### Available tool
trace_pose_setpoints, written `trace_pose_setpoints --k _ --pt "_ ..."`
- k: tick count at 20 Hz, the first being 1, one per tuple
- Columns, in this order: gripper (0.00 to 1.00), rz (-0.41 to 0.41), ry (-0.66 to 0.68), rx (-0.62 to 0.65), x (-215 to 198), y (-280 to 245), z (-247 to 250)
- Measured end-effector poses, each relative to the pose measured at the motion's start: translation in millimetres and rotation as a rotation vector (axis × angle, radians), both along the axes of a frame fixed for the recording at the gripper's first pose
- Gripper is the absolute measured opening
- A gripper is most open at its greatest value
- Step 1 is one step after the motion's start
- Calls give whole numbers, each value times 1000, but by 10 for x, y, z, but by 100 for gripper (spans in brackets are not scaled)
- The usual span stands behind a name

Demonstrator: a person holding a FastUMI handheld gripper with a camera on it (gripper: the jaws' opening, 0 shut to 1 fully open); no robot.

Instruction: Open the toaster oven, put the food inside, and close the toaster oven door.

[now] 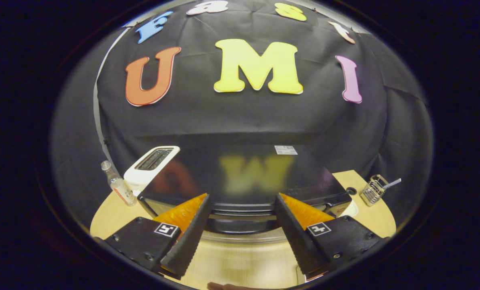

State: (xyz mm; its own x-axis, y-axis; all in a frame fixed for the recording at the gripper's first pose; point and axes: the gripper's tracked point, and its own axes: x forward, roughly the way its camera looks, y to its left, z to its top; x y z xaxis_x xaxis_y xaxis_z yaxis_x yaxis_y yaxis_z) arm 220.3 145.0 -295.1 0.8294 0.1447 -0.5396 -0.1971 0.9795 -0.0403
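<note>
One toaster oven (244, 177) — gripper (242, 205) fingers apart

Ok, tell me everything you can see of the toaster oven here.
The toaster oven is a black box with a glossy, mirror-like top and a small white label near its back edge. It stands upright on the pale wooden table, beside a white toaster. The open gripper hovers at its upper front edge, fingers apart, not gripping.

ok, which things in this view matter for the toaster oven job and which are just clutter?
Job:
- toaster oven, black, glossy top, just ahead of the fingers
- its door handle, between the open fingertips
- hand-held gripper, open, touching nothing

Lying about:
- white slot toaster, beside the oven
- clear bottle, next to that toaster
- wire basket, on the oven's other side
- wooden table
</note>
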Motion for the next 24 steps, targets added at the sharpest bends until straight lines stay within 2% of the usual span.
trace_pose_setpoints --k 9,13,17,24 --pt "100 0 60 -4 -551 -107 -40" --pt "100 36 110 -13 -859 -140 -142" --pt "100 98 150 -107 -1170 -196 -329" --pt "99 116 324 -87 -1518 -258 -766"
